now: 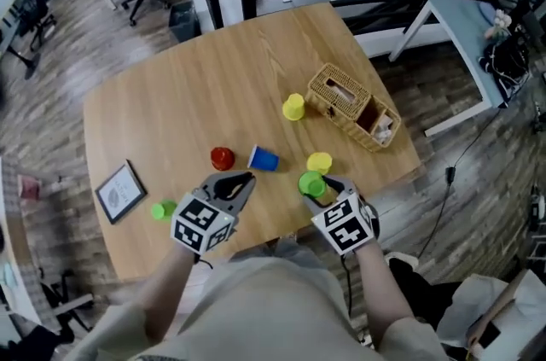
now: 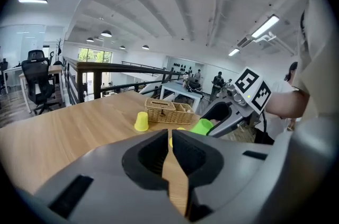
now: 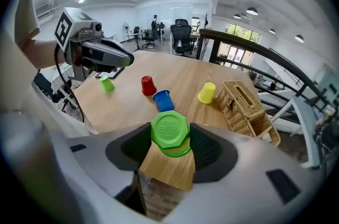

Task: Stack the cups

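Green cup (image 3: pixel 170 133) held at the table's (image 1: pixel 171 107) near edge
My right tool (image 1: pixel 327 187) pinches it by its sides, mouth likely kept free for stacking; my left tool (image 2: pixel 170 146) is pressed together, empty

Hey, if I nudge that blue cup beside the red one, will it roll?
The blue cup seems to lie on its side, so it would likely roll, curving because it tapers. It looks like thin plastic, probably light and quick to skid on the smooth table.

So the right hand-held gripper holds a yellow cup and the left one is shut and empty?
No: the right hand-held gripper holds a green cup, not yellow, as the right gripper view shows. The left hand-held gripper is shut and empty.
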